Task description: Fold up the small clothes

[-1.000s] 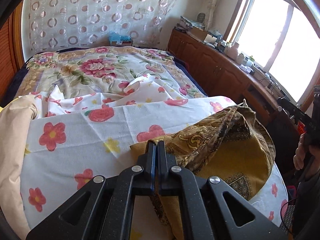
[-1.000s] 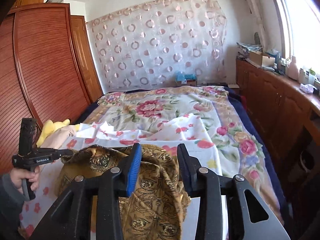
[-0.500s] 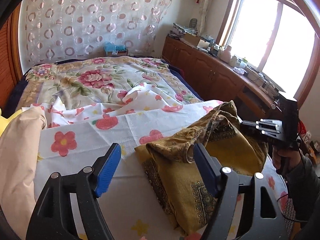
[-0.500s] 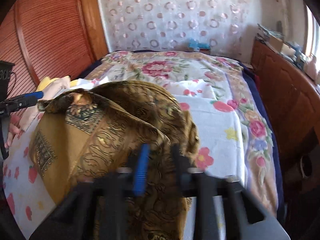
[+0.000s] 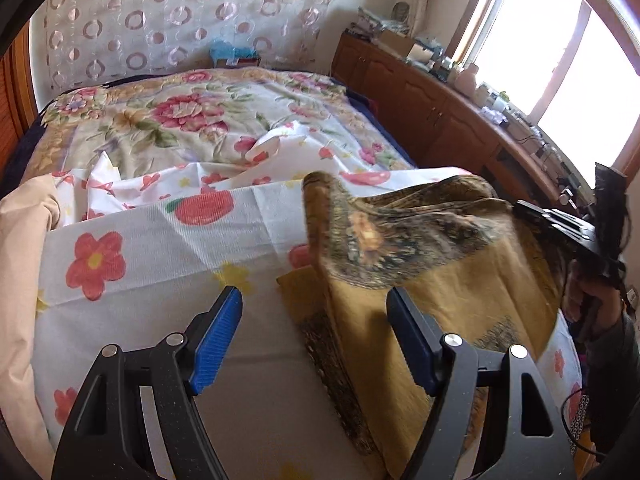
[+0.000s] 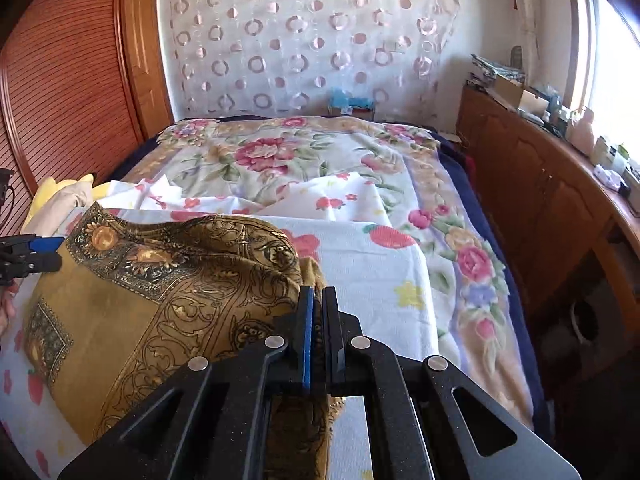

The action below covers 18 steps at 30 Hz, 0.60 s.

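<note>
One gold scarf (image 6: pixel 168 288), right gripper (image 6: pixel 318 300) pinching, left gripper (image 5: pixel 316 312) spread.

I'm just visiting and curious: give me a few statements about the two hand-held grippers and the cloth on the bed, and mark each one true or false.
1. The right hand-held gripper is shut on the mustard patterned cloth. True.
2. The left hand-held gripper is pinching the cloth too. False: its jaws stand wide open, pressing on nothing.
3. The cloth lies on a white flower-print sheet. True.
4. The cloth is plain blue. False: it is mustard with dark ornate borders.
5. A window is on the room's right side. True.
</note>
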Each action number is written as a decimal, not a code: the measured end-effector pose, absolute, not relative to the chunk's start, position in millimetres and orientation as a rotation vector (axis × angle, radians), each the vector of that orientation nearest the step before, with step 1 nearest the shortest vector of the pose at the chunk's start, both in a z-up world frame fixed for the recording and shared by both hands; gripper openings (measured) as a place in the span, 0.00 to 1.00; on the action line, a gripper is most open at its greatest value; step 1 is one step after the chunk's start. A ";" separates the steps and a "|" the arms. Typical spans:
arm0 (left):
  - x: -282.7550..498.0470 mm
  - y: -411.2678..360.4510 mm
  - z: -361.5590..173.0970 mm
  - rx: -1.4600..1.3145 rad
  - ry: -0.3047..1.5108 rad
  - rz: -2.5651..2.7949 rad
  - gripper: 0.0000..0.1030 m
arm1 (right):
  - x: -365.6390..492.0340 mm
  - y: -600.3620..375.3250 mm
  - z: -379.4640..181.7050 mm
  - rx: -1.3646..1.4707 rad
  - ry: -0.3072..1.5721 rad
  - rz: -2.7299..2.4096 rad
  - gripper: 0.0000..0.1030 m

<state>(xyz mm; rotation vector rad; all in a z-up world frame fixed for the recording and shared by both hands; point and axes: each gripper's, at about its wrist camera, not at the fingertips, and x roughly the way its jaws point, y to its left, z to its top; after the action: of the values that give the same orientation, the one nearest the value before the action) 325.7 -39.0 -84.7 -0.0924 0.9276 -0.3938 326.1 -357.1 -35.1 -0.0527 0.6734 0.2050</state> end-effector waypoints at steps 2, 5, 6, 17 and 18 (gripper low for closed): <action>328.9 -40.3 -89.0 -0.095 0.939 -0.393 0.73 | 323.0 -357.2 -27.9 -0.033 0.685 0.202 0.16; 328.3 -40.7 -94.4 -0.099 0.948 -0.398 0.73 | 320.2 -360.8 -19.9 -0.022 0.694 0.219 0.43; 327.4 -39.6 -94.6 -0.100 0.950 -0.398 0.73 | 319.8 -362.2 -20.0 -0.023 0.704 0.228 0.47; 323.4 -36.2 -97.9 -0.184 0.946 -0.454 0.46 | 346.9 -378.9 -34.7 0.038 0.806 0.269 0.52; 324.0 -36.5 -98.7 -0.193 0.950 -0.464 0.41 | 347.7 -378.7 -33.8 0.029 0.798 0.271 0.52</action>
<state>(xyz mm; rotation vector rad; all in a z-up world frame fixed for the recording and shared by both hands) 324.0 -36.5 -98.7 -0.1930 0.9498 -0.4642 347.7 -378.7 -33.8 0.0289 0.7985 0.2711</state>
